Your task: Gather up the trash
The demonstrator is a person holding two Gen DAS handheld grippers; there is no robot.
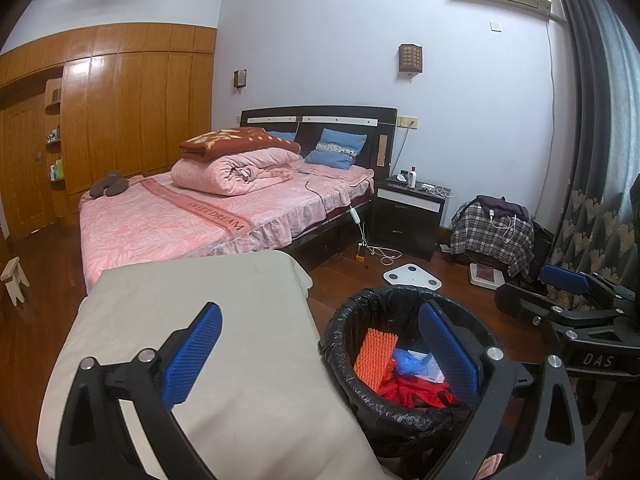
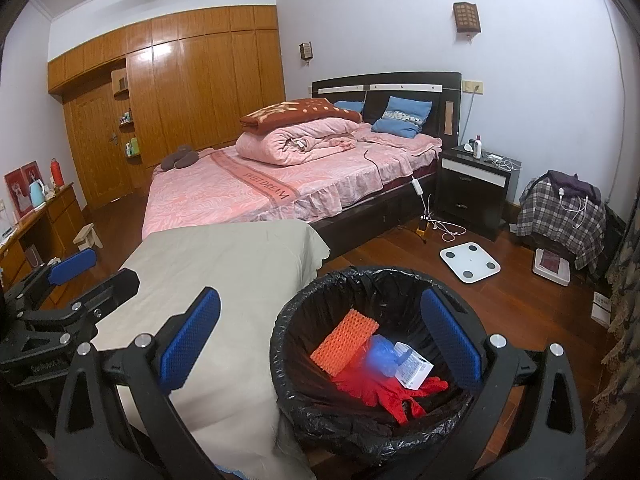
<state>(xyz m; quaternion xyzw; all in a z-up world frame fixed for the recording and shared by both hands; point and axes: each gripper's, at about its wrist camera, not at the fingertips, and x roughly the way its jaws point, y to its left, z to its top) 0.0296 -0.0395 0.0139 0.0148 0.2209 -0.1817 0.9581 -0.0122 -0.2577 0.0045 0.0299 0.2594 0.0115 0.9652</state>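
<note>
A trash bin (image 2: pixel 332 412) lined with a black bag stands on the wood floor beside a cloth-covered table (image 2: pixel 224 280). Inside lie an orange foam net (image 2: pixel 344 340), a blue plastic bag (image 2: pixel 380 354), a small white box (image 2: pixel 414 368) and a red glove (image 2: pixel 384 390). The bin also shows in the left wrist view (image 1: pixel 348 344), with the orange net (image 1: pixel 374 356) and red glove (image 1: pixel 412 390). My right gripper (image 2: pixel 320 340) is open and empty above the bin. My left gripper (image 1: pixel 320 350) is open and empty over the bin's left rim and the table edge.
A bed (image 2: pixel 280 188) with pink bedding stands behind the table. A white scale (image 2: pixel 470 262), cables, a dark nightstand (image 2: pixel 474 188) and a plaid-covered chair (image 2: pixel 560 212) are at the right. A wooden desk (image 2: pixel 36 224) and small stool (image 2: pixel 88 236) are at the left.
</note>
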